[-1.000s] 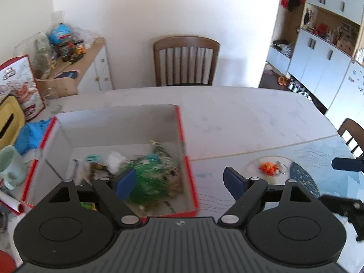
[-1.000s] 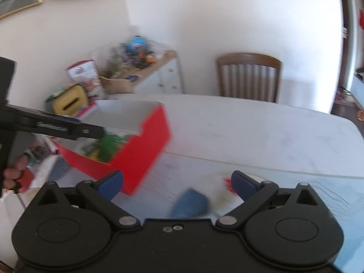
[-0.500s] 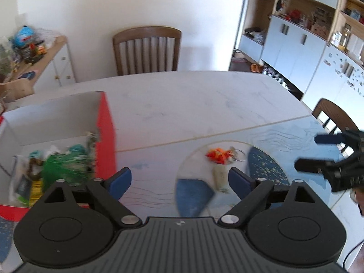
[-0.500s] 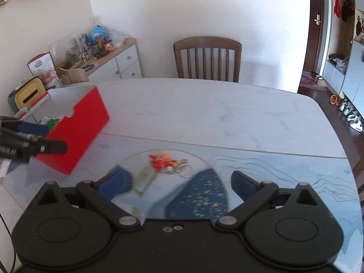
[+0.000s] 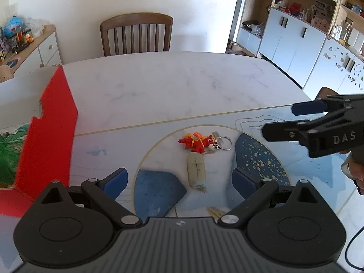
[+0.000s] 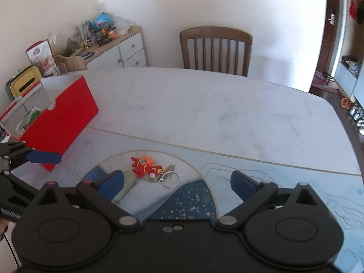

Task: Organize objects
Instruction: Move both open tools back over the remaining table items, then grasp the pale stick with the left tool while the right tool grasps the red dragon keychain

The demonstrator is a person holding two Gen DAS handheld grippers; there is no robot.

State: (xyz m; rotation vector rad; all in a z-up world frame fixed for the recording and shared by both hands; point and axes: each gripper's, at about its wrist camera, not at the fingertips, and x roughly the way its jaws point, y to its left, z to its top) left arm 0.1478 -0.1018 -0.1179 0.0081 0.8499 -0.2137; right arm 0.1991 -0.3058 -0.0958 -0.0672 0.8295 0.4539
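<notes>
A red dragon keychain [image 5: 196, 142] with a metal ring [image 5: 224, 142] lies on the round print of the blue table mat [image 5: 259, 159]. A pale oblong item [image 5: 196, 170] lies just in front of it. My left gripper [image 5: 179, 182] hovers above them, its jaws opening with nothing held between them. My right gripper [image 6: 177, 184] stands open and empty over the same keychain [image 6: 146, 167] and pale item [image 6: 128, 182]. In the left wrist view the right gripper [image 5: 278, 120] comes in from the right. The red box [image 5: 45, 136] with several items inside stands at the left.
The red box [image 6: 61, 122] sits on the white marble table [image 6: 204, 104]. A wooden chair [image 5: 136, 34] stands at the far side. A cluttered sideboard [image 6: 109, 45] is back left, white cupboards [image 5: 295, 38] at the right. A hand [image 5: 355, 170] holds the right gripper.
Both grippers have swung away from the red box and come down over the mat, so the keychain and pale item now lie close ahead. The left jaws have widened.
</notes>
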